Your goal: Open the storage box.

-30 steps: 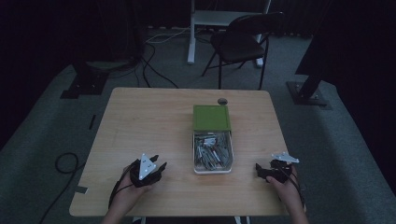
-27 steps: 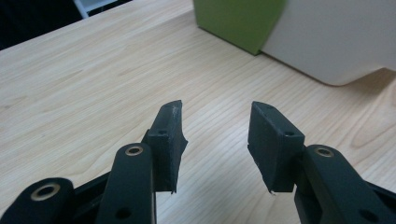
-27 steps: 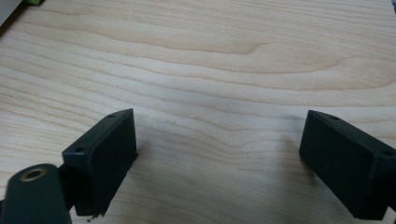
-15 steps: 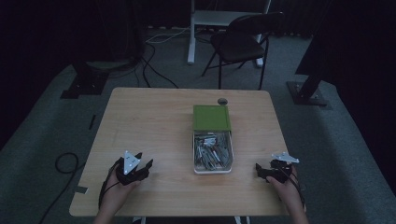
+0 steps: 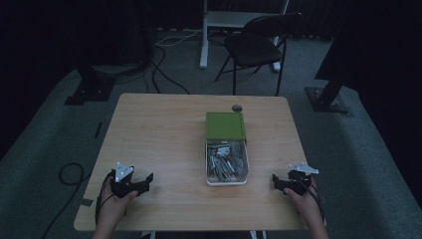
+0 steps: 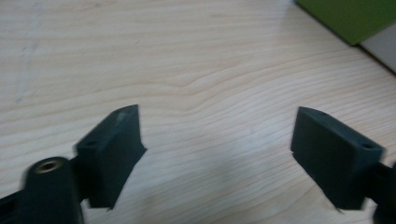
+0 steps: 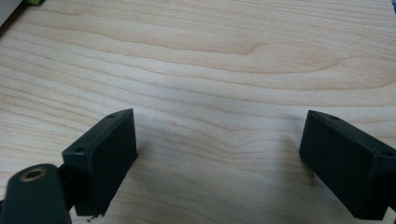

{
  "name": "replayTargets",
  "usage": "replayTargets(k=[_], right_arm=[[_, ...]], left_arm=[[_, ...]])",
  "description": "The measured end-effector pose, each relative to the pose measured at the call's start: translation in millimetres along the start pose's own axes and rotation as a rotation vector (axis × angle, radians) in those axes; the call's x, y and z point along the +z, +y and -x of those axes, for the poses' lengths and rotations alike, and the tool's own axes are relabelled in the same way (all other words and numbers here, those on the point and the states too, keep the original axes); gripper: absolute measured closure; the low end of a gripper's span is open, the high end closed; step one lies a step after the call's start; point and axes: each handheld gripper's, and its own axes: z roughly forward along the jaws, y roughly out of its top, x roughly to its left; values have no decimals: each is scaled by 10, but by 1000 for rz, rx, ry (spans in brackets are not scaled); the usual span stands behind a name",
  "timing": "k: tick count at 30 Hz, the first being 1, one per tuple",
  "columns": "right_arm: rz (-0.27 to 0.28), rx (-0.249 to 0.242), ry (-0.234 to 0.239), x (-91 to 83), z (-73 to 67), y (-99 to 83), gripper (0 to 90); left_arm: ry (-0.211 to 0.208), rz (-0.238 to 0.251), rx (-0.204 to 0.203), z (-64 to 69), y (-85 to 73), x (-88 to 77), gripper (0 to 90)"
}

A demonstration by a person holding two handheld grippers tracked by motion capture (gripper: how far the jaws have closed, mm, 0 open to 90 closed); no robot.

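We log: wooden bench (image 5: 159, 129). White tray (image 5: 226, 180) of metal pieces mid-bench, green lid (image 5: 225, 125) touching far end. Left gripper (image 5: 141, 182), right gripper (image 5: 276, 182): jaws wide, empty, flanking tray, likely poised for reach.

green lid (image 5: 225, 125), pale wood-grain table (image 5: 159, 129), black tools

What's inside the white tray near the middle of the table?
The tray holds a heap of small silvery metal pieces, too small to identify. Its far end meets a green lid; whatever lies beneath that is covered.
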Motion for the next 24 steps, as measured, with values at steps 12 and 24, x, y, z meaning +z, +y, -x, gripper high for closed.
replayTargets(k=[12, 24], right_arm=[[0, 0, 0, 0, 0, 0, 107], [0, 1, 0, 0, 0, 0, 107]], left_arm=[[103, -26, -17, -217, -82, -30, 91], [247, -94, -123, -373, -164, -66, 91]])
